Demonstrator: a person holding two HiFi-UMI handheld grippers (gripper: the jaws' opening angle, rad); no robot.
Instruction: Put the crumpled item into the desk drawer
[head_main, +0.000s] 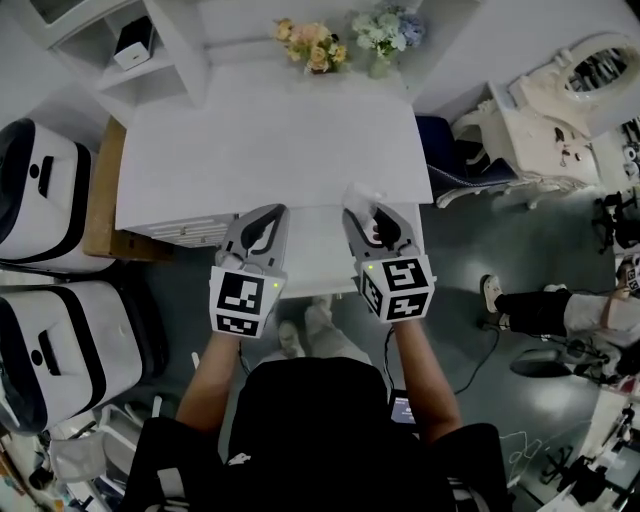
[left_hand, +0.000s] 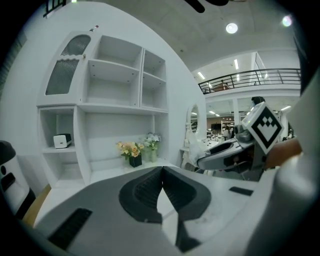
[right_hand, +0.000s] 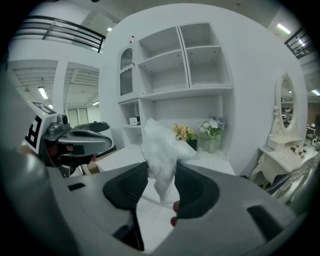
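The crumpled item (head_main: 361, 196) is a white wad of paper or plastic, and my right gripper (head_main: 371, 213) is shut on it. In the right gripper view the wad (right_hand: 161, 150) sticks up between the two dark pads (right_hand: 192, 187). It hangs over the front of the white desk (head_main: 270, 140), above the pulled-out white drawer (head_main: 315, 255). My left gripper (head_main: 262, 226) is beside it to the left, over the drawer's left side. Its jaws meet at the tips (left_hand: 162, 169) with nothing between them.
Two vases of flowers (head_main: 315, 45) (head_main: 385, 30) stand at the desk's far edge. A white shelf unit (head_main: 140, 50) is at the back left and black-and-white seats (head_main: 50, 190) at the left. A white vanity with a mirror (head_main: 560, 110) and a person's leg (head_main: 545, 308) are at the right.
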